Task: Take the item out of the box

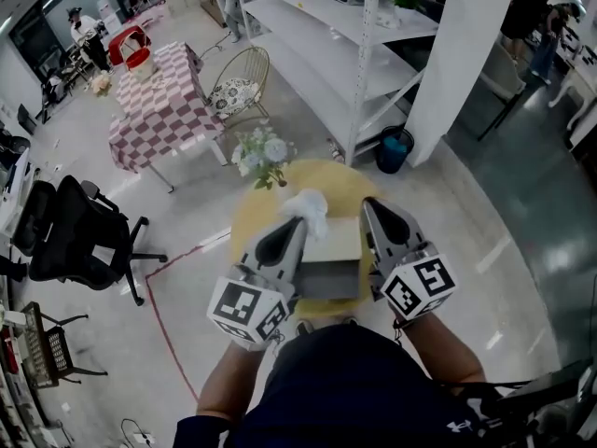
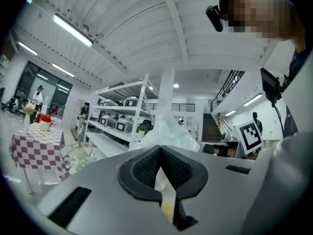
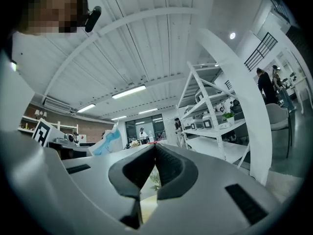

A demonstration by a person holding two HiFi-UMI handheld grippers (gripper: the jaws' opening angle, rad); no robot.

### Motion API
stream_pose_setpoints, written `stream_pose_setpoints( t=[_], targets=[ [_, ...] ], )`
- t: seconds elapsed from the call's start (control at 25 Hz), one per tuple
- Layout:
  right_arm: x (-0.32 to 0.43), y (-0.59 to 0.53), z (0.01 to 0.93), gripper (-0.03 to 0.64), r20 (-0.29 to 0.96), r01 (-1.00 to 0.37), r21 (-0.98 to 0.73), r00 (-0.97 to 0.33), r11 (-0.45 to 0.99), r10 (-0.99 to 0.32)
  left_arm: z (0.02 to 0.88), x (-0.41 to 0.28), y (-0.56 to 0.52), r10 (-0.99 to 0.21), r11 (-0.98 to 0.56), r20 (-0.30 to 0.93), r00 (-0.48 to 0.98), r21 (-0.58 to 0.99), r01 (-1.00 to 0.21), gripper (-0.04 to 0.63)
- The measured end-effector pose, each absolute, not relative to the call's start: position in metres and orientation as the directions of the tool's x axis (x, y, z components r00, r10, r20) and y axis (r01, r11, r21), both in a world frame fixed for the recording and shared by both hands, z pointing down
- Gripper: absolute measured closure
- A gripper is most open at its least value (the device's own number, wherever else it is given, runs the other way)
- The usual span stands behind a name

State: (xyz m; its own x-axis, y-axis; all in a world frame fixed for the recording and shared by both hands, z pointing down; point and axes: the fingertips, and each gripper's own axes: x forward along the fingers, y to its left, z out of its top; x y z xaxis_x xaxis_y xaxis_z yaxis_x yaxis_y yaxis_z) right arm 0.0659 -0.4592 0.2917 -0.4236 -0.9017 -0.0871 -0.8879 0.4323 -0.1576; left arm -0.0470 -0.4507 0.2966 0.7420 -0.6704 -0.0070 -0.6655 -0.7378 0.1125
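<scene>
**Tissue (image 1: 310,208) nipped at the far end of the box (image 1: 332,261)**

Left tongs (image 1: 300,224): jaws closed, pads pressed on the white tissue. In the left gripper view, crumpled tissue (image 2: 168,131) bunched just beyond the tips, with a thin white strip caught in the seam between the pads.

Right tongs (image 1: 371,205): jaws together too, nothing between them. Through the narrow seam in the right gripper view, only a sliver of yellow tabletop and some greenery.

Box lying between the two tongs, left tongs along its left side, right tongs along its right side. Close against it on both sides, though real contact cannot be told. Tissue standing up at the box's far end, right at the left tips and a little toward the right tongs. Cannot tell whether fully clear of the box.

Beneath both tongs: a round yellow table (image 1: 244,231). Just ahead of the tips, at the table's far edge: flowers (image 1: 261,155). Farther ahead and to the right of the right tongs: a white rack (image 1: 345,54), with a blue bin (image 1: 394,149) at its foot. Far ahead and left of the left tongs: a checked table (image 1: 173,101), with a wire chair (image 1: 238,87) beside it. Well off to the left of the left tongs: a black office chair (image 1: 70,231).
</scene>
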Motion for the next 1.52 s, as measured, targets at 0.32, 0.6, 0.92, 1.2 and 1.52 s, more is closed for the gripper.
stream_pose_setpoints(
  t=[0.32, 0.6, 0.92, 1.2, 1.52],
  targets=[
    [0.067, -0.464, 0.281, 0.604, -0.123, -0.884, -0.146, -0.429, 0.444, -0.895, 0.281, -0.056, -0.464, -0.694, -0.718, -0.073, 0.716, 0.142, -0.681, 0.577],
    [0.073, -0.465, 0.28, 0.604, -0.124, -0.889, -0.149, -0.418, 0.433, -0.9, 0.28, -0.053, -0.466, -0.68, -0.73, -0.096, 0.727, 0.183, -0.659, 0.577],
    [0.078, -0.468, 0.278, 0.604, -0.123, -0.891, -0.154, -0.412, 0.428, -0.903, 0.271, -0.047, -0.468, -0.663, -0.746, -0.125, 0.739, 0.193, -0.637, 0.577],
    [0.082, -0.472, 0.291, 0.604, -0.101, -0.894, -0.171, -0.403, 0.415, -0.91, 0.281, -0.048, -0.47, -0.668, -0.74, -0.107, 0.737, 0.206, -0.641, 0.577],
    [0.081, -0.475, 0.291, 0.604, -0.1, -0.893, -0.174, -0.404, 0.415, -0.909, 0.282, -0.049, -0.473, -0.667, -0.74, -0.103, 0.738, 0.207, -0.64, 0.577]
  ],
)
